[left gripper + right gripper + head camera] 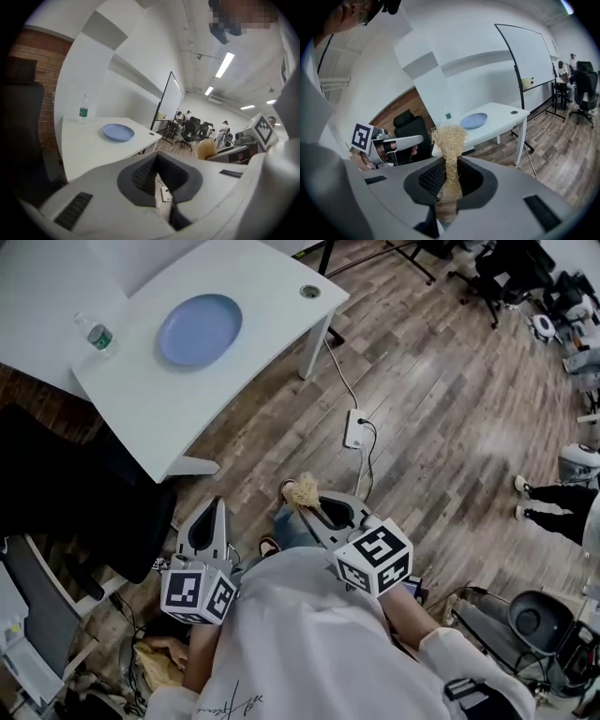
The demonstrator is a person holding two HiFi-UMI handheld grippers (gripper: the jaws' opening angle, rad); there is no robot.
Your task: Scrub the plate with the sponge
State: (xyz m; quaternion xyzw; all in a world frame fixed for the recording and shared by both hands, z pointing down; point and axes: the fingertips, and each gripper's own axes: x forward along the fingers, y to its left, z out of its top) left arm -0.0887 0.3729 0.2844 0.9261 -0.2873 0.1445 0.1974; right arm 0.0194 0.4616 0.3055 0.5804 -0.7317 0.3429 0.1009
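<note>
A pale blue plate (199,328) lies on the white table (141,418), far ahead of both grippers; it also shows small as the plate (118,132) and the plate (473,120). My right gripper (312,505) is shut on a straw-coloured fibrous sponge (448,145), whose frayed top sticks up past the jaws, and the sponge (302,491) shows at the tip in the head view. My left gripper (212,517) is shut with nothing in it, its jaws pressed together. Both are held close to the person's body, above the wooden floor.
A clear water bottle (95,334) stands at the table's left corner. A black office chair (75,493) sits between me and the table. A white power strip (354,428) with a cable lies on the floor. Chairs and people stand at the far right.
</note>
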